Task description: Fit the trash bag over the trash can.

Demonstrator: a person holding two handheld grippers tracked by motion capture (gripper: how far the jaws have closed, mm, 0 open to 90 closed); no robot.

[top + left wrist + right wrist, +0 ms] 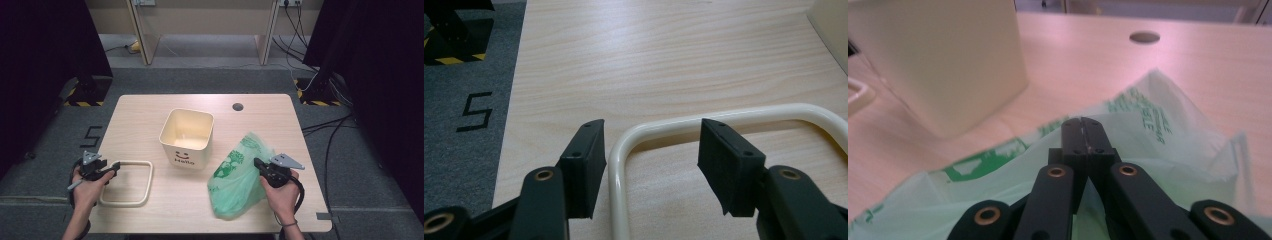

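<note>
A cream square bin (186, 150) printed "Hello" stands open at the table's middle, and its wall (948, 65) rises close by in the right gripper view. A cream rounded-square ring (135, 162) lies flat at the front left. My left gripper (116, 166) is open at the ring's near-left corner. In its own view the ring (744, 114) curves between the jaws of the left gripper (651, 145) without touching the pads. A green plastic bag (235, 185) lies at the front right. My right gripper (259, 164) is shut on the bag's upper edge, and the film (1168, 130) spreads around the closed right gripper (1083, 122).
The wooden table (150, 110) has a round cable hole (237, 106) at the back, also in the right gripper view (1144, 37). Grey carpet marked with a "5" (474, 111) lies left of the table. Dark curtains and cables flank it.
</note>
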